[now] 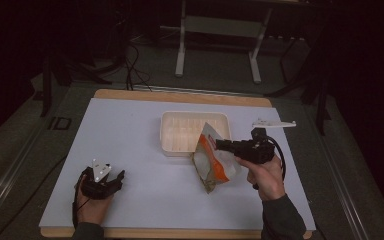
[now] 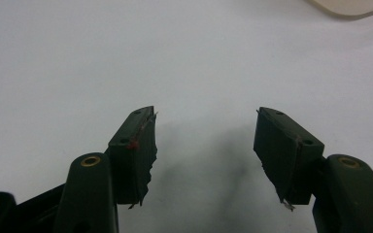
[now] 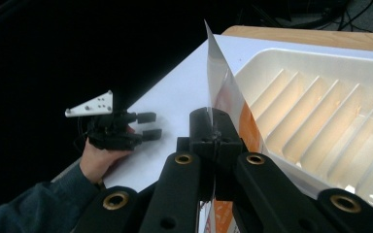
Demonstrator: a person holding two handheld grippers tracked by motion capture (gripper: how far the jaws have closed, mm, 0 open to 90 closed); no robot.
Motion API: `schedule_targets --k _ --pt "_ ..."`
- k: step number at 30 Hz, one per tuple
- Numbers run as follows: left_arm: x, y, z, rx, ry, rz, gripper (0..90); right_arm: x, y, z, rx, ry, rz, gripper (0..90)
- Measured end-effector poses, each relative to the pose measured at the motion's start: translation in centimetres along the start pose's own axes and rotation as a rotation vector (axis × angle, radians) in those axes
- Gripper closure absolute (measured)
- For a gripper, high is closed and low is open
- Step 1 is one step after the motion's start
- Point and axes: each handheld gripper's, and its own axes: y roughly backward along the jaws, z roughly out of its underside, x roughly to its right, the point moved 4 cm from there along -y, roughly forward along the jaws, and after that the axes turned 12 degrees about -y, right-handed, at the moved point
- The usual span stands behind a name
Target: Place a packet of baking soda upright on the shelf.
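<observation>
High view shows, on the left, the left gripper (image 1: pixel 111 181), black with a grey three-cornered plate on top. A hand holds it low on the white bench (image 1: pixel 130 145), near the front edge. Its fingers stand wide apart and have nothing between them. In the left gripper view the two black fingers (image 2: pixel 135 150) hang over the bare white top, and a corner of the cream tray peeks in at the top right.

Next comes the cream plastic tray with ribs inside (image 1: pixel 172 131). It sits near the middle of the bench, a bit toward the back.

Just right of the tray's front edge hangs the shiny see-through snack bag with an orange and white label (image 1: pixel 212 162). The bag is held up off the bench and tilted. Its top corner sits in front of the tray's right part, and its bottom points down toward the person.

On the right is the right gripper (image 1: pixel 220 145), black too, held by the other hand. It points left, and its fingers are squeezed tight on the right edge of the bag. In the right gripper view the two fingers (image 3: pixel 212 133) meet with the thin bag edge pinched between them. The bag stands up past the fingertips like a sail, and the tray lies just to its right. Far off to the left, the left gripper rests in its hand with open fingers.
</observation>
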Motion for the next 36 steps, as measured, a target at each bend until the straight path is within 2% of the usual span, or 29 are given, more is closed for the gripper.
schedule_targets --k 18,26,36 --pt "0.0 0.0 0.0 -0.003 0.0 0.0 40.6 0.1 -1.5 -2.5 0.05 -0.014 0.025 90.0" --pt "0.0 0.0 0.0 -0.003 0.0 0.001 40.6 0.3 -2.1 -3.6 0.087 -0.047 0.038 90.0" --pt "-0.1 0.0 0.0 -0.002 0.001 0.002 40.6 1.0 -3.3 -5.0 0.137 -0.111 0.046 90.0"
